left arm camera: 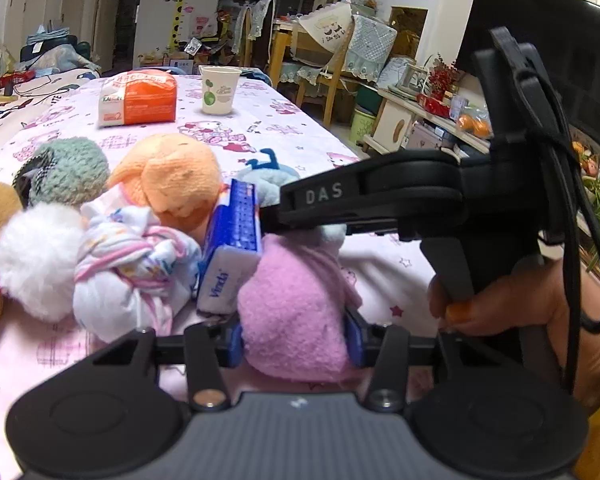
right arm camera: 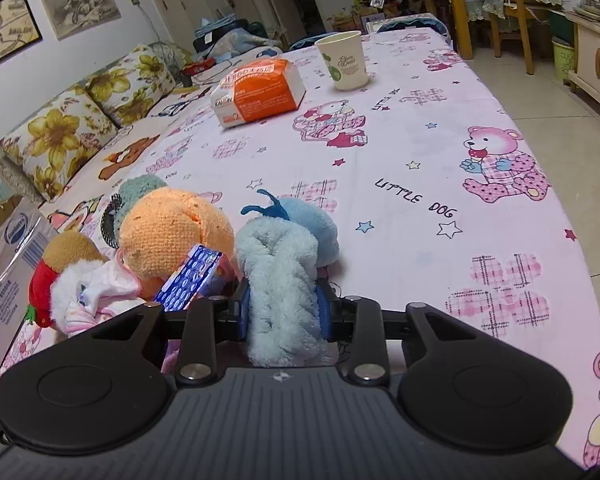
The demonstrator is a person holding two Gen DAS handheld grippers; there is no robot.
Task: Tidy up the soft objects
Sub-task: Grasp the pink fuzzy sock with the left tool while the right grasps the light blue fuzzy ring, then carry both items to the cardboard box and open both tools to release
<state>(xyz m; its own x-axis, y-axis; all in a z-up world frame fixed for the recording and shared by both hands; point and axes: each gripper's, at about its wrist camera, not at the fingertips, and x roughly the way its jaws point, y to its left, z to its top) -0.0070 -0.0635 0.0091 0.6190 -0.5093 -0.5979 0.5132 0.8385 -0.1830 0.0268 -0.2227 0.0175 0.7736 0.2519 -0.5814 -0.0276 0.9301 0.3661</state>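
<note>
Both hands got a grip on something soft

We've got the left gripper (left arm camera: pixel 296 340) fingers pinching the pink fuzzy sock (left arm camera: pixel 296 304), right gripper (right arm camera: pixel 285 316) fingers squeezing the light-blue plush roll (right arm camera: pixel 278 280), both on the pink-sheeted surface (right arm camera: pixel 420 152) beside the pile.

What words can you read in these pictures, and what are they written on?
"LITTLE DOG": pink tablecloth
"Vinda": blue tissue pack
"DAS": the other tongs' arm
"2": orange tissue pack; its other print is too blurred
Paper cup: too small
Cardboard box: too blurred
</note>
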